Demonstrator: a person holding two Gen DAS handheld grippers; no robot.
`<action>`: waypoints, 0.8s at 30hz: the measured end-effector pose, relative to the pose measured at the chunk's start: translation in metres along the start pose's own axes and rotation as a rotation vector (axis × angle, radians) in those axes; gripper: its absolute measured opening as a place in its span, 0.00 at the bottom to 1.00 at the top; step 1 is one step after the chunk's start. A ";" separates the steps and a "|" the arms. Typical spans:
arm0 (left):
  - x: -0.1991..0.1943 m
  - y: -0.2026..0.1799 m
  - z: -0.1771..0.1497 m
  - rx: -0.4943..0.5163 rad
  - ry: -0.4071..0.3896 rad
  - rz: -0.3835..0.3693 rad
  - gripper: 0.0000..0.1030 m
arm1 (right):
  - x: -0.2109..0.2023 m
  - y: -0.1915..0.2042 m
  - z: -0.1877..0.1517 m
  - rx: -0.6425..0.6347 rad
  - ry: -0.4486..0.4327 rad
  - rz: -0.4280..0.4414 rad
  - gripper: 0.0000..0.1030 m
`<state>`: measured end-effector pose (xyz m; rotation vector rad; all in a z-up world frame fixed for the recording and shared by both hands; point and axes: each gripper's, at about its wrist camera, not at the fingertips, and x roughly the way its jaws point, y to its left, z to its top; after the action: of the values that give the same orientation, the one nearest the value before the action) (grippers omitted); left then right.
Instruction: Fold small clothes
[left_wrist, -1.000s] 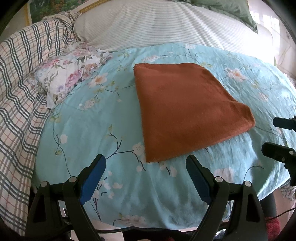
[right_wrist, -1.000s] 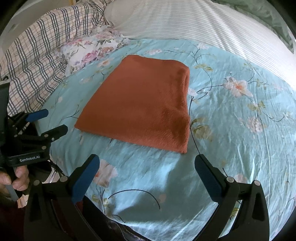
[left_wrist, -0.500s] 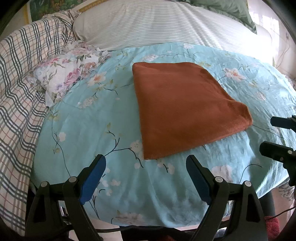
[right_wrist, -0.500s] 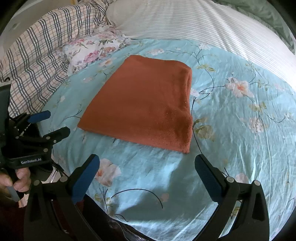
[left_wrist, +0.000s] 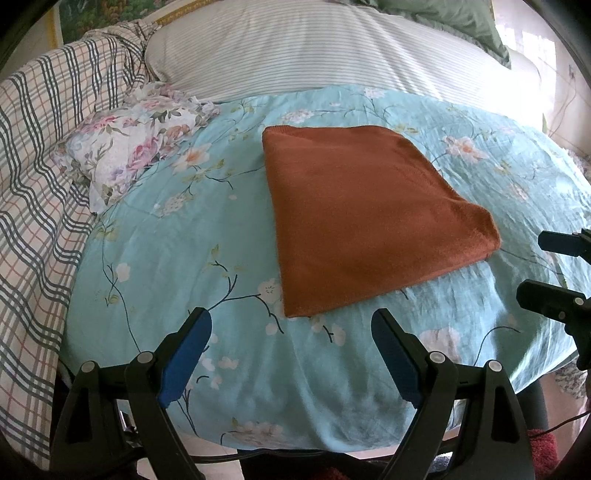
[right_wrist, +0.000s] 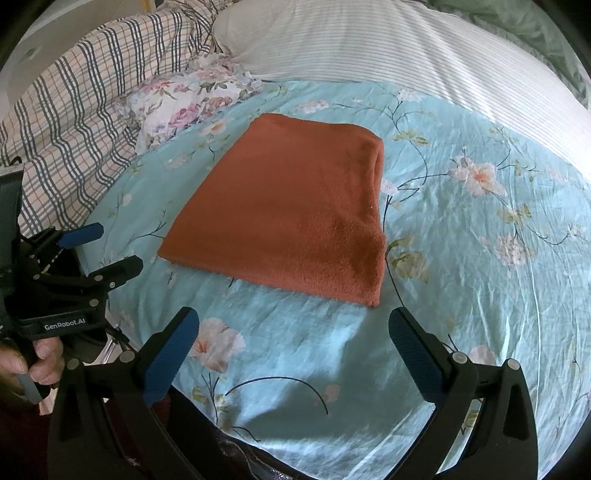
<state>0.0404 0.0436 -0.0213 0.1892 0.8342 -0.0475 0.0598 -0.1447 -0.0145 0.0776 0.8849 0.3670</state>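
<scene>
One rust-orange folded cloth (left_wrist: 365, 221) lies flat on a light blue flowered sheet (left_wrist: 177, 266) on a bed, near its front edge. Its long axis runs from the front edge back toward one striped pillow (left_wrist: 314, 48). One small flowered pillow (left_wrist: 133, 147) lies to its left. Two grippers hover before it: the left gripper (left_wrist: 291, 332) and right gripper (right_wrist: 291, 332) both have jaws spread wide, holding nothing, not touching the cloth.

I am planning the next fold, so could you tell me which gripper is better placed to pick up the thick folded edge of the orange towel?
Probably the right gripper: the rust-orange terry towel's thick folded edge ends just ahead of its open jaws. The left gripper, also open, faces the thinner opposite corner.
</scene>
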 end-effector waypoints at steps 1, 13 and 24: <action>0.000 0.000 0.000 -0.001 0.000 -0.001 0.86 | 0.000 0.000 0.000 0.001 0.000 0.001 0.99; -0.003 -0.004 0.002 0.001 -0.002 -0.002 0.86 | -0.001 0.002 0.001 0.003 0.001 0.002 0.99; -0.001 -0.004 0.003 0.005 0.001 -0.004 0.86 | 0.001 0.002 0.000 0.006 0.004 0.006 0.99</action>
<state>0.0415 0.0393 -0.0198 0.1925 0.8355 -0.0535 0.0603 -0.1419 -0.0148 0.0848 0.8897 0.3703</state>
